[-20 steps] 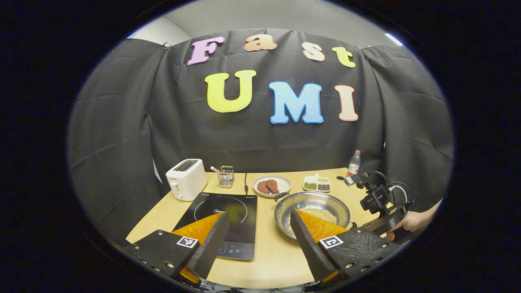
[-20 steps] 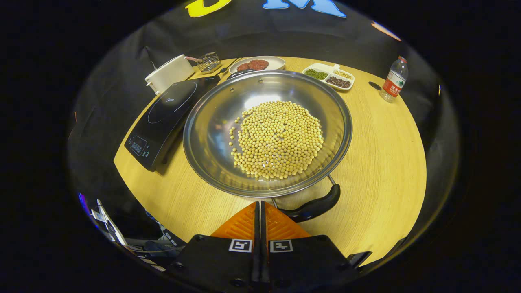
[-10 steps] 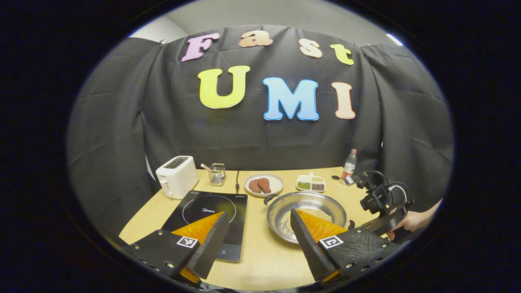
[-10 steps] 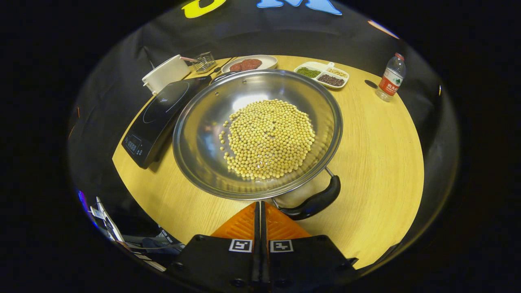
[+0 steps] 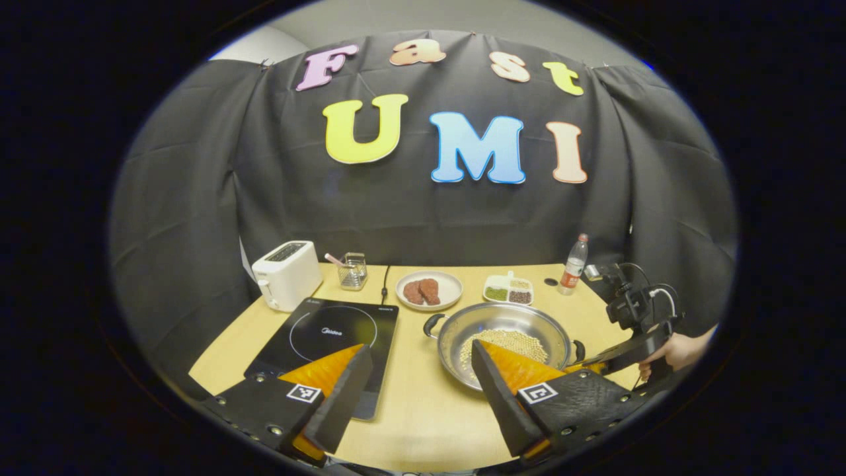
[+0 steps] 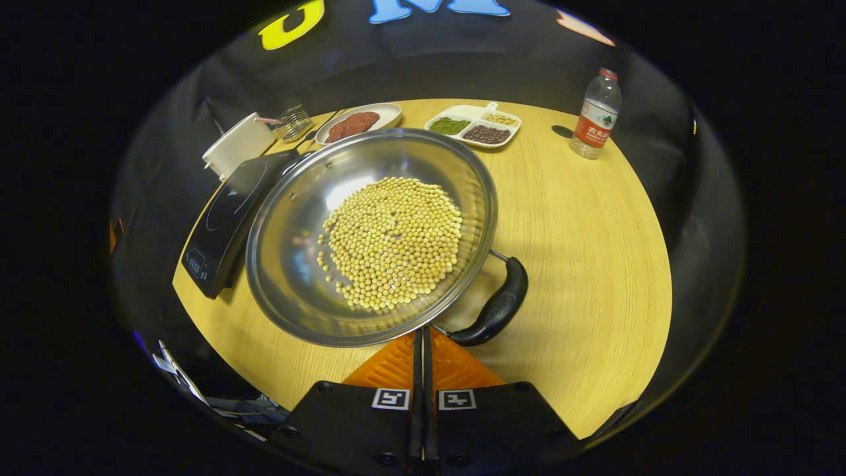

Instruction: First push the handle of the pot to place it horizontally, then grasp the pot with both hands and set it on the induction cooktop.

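Soybeans (image 6: 393,241), pale yellow and round, lie heaped in the wide stainless-steel pot (image 6: 297,264), which stands on the light wooden table (image 6: 581,251) just right of the flat black induction cooktop (image 5: 327,330). The right gripper view looks down into the pot and shows its curved black handle (image 6: 496,311) at the near rim, angled rather than level across the view. The left gripper view takes in the whole booth: a white toaster (image 5: 286,274), a round plate of reddish meat (image 5: 429,289), a white divided dish of beans (image 5: 507,291), a plastic water bottle (image 5: 573,264), and the right gripper (image 5: 598,362) held by a hand (image 5: 677,350) beside the pot. The left gripper (image 5: 423,377) hovers with fingers wide apart, holding nothing. The right gripper's fingers (image 6: 396,360) are pressed together, tips at the pot's near rim beside the handle; actual contact is unclear.
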`<state>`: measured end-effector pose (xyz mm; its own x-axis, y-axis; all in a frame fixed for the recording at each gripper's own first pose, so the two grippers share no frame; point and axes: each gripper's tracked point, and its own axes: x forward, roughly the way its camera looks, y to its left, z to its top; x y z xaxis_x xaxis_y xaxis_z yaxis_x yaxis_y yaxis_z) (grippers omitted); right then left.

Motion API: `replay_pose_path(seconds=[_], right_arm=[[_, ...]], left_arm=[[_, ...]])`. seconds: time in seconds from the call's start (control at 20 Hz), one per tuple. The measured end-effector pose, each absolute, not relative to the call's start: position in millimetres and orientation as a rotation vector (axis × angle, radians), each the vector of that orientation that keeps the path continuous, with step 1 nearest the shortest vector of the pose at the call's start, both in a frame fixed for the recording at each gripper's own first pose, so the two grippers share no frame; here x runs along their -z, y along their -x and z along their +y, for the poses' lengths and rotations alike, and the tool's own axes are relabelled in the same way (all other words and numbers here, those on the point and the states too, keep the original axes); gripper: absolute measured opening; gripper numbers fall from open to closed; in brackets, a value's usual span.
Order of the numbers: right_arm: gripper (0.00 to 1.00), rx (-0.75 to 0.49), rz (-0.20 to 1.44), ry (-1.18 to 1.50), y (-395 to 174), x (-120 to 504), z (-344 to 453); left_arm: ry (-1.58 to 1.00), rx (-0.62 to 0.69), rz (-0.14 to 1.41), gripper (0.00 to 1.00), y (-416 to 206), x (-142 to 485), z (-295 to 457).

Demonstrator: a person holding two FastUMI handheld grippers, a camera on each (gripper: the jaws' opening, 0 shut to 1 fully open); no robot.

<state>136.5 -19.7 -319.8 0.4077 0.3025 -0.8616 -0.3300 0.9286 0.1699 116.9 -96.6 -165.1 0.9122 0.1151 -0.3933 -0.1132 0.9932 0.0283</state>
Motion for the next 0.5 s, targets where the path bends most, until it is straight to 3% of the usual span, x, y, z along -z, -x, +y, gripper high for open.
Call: replay_pose_path(seconds=[0.5], right_arm=[[0.02, -0.326, 1.055, -0.119, -187, 322, -42]], left_arm=[[0.114, -0.189, 0.460, 0.89, -130, 180, -139]])
